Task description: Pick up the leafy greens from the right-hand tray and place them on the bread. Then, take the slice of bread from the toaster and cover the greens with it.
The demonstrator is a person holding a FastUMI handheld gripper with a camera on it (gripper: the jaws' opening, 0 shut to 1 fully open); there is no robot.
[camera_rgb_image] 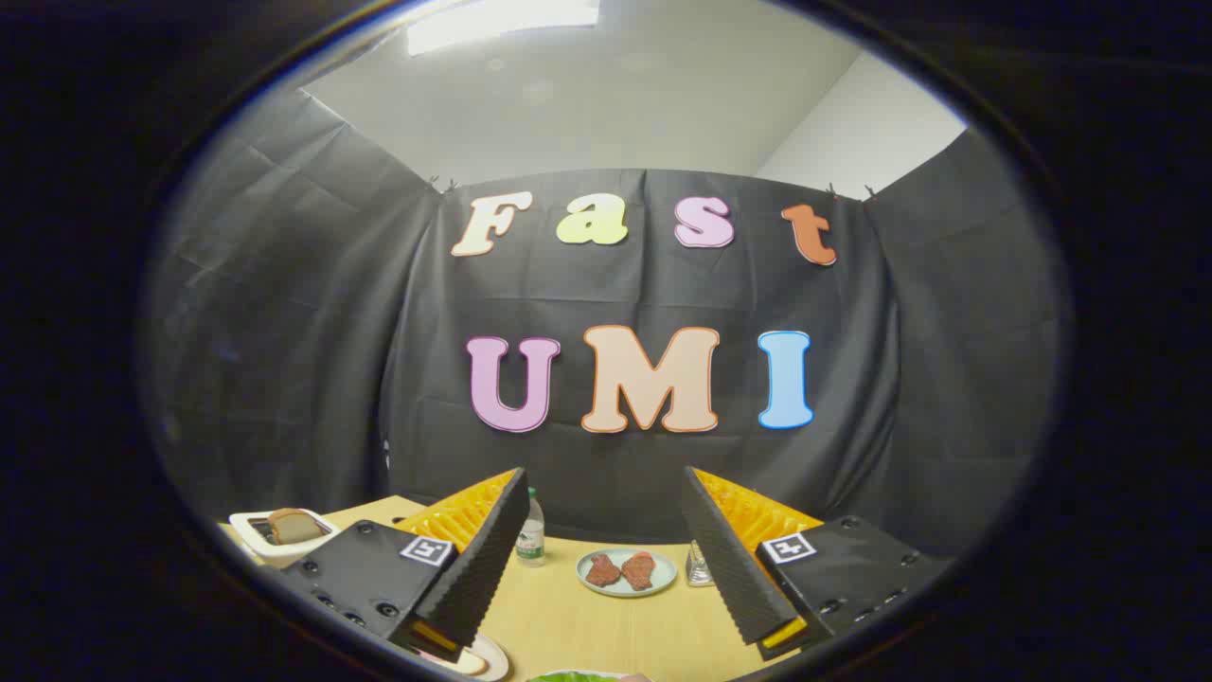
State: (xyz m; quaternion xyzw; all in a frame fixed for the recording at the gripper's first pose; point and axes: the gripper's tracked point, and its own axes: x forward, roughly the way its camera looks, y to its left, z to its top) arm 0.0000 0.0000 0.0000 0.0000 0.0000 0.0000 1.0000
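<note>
The bright green leafy greens (568,676) peek in, mostly cut off, low between the fingers of the hand-held gripper (606,540), which is wide open and holds nothing. A brown bread slice (292,524) sticks up from the white toaster (248,532). Farther along the light wooden worktop (615,635), a pale blue plate (663,576) holds two reddish meat pieces (621,570), beside a small clear bottle (531,542).

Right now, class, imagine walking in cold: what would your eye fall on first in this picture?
The gripper with its fingers spread wide and nothing between them. Beyond them, a pale plate with two reddish meat pieces sits mid-table. Past the left finger stands a white toaster with a bread slice sticking up.
</note>
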